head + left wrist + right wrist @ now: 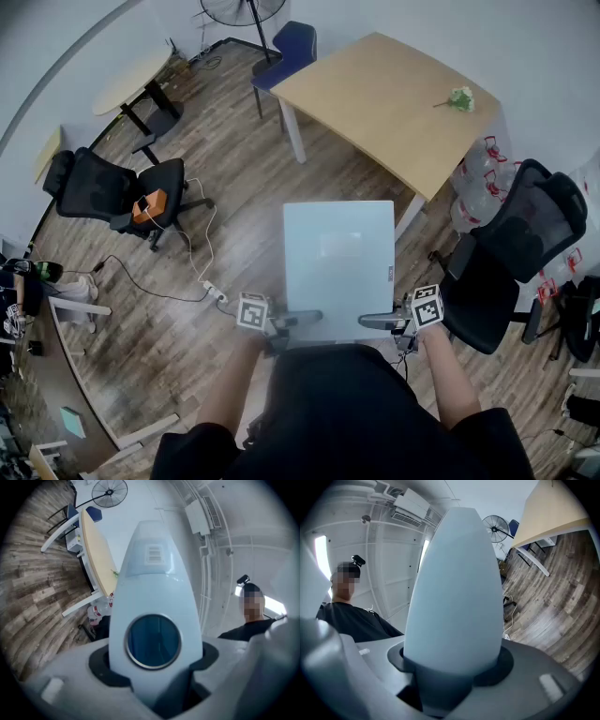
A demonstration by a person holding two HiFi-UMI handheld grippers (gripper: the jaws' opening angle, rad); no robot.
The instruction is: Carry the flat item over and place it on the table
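A flat pale grey-blue slab (339, 262) is held level above the wood floor, in front of the person's body. My left gripper (298, 321) is shut on its near left corner and my right gripper (378, 322) on its near right corner. In the left gripper view the slab (154, 588) runs away from the jaws, showing a barcode label and a round dark disc; my left gripper (152, 667) clamps it. The right gripper view shows the slab's plain face (457, 588), clamped by my right gripper (449, 667). The light wooden table (375, 103) stands ahead.
A small flower sprig (459, 98) lies on the table's far right. A black office chair (511, 253) stands close on the right, with water bottles (476, 178) behind it. Another black chair (112, 192), a floor cable with power strip (214, 292) and a blue chair (291, 47) are to the left.
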